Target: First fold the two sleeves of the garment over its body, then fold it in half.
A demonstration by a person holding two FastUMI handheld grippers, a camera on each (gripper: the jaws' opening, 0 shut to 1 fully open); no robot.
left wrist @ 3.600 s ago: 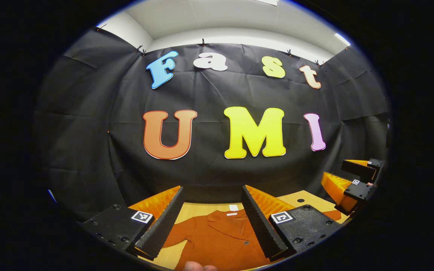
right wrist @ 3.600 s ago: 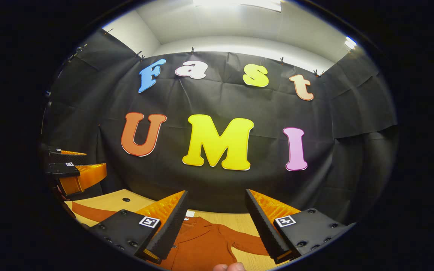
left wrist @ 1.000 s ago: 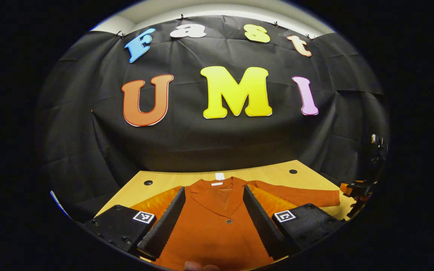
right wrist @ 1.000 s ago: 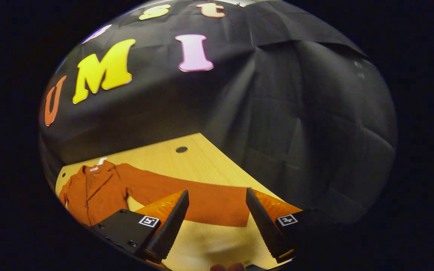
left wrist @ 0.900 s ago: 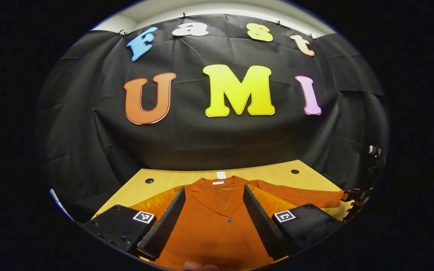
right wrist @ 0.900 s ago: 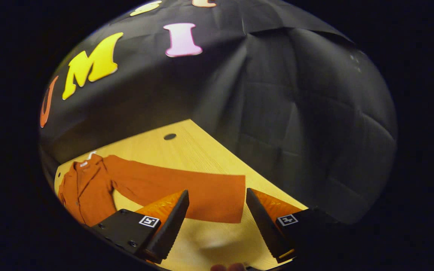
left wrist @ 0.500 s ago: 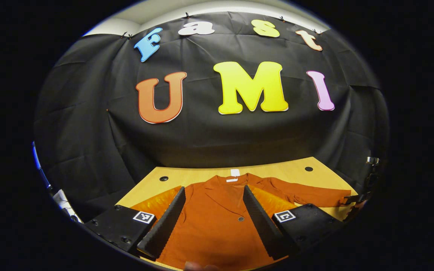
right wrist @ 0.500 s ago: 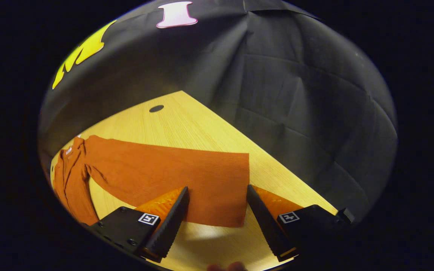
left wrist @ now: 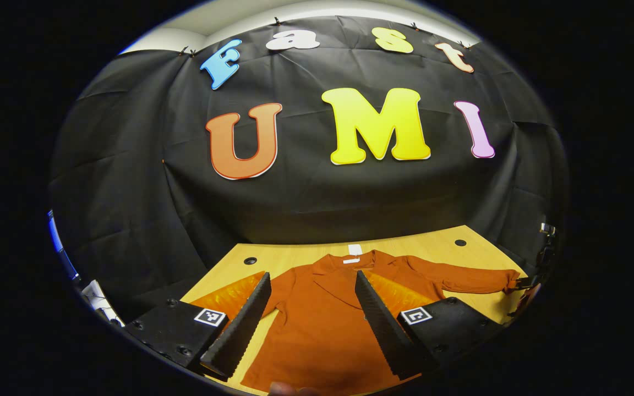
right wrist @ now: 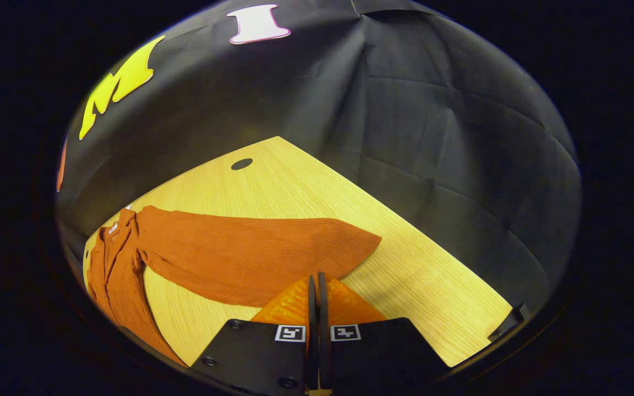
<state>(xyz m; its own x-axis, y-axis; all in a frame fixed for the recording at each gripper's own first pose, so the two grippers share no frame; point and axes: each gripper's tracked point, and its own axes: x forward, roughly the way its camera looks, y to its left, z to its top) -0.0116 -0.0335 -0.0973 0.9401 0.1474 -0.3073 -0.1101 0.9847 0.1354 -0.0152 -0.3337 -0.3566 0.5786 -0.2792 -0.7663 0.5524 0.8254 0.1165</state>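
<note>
Running leftward from the right gripper [right wrist: 317,286], the sleeve [right wrist: 251,253] lies along the table [right wrist: 405,275]; fingers closed, apparently pinching its cuff. Left gripper [left wrist: 311,313] hovers apart over the garment [left wrist: 322,330].

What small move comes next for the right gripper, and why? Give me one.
Probably lift the right gripper slightly and carry it toward the garment's body. Its fingers are closed together at the cuff end of the sleeve, which lies stretched out flat on the table, not yet folded over. The left gripper is open above the body.
</note>
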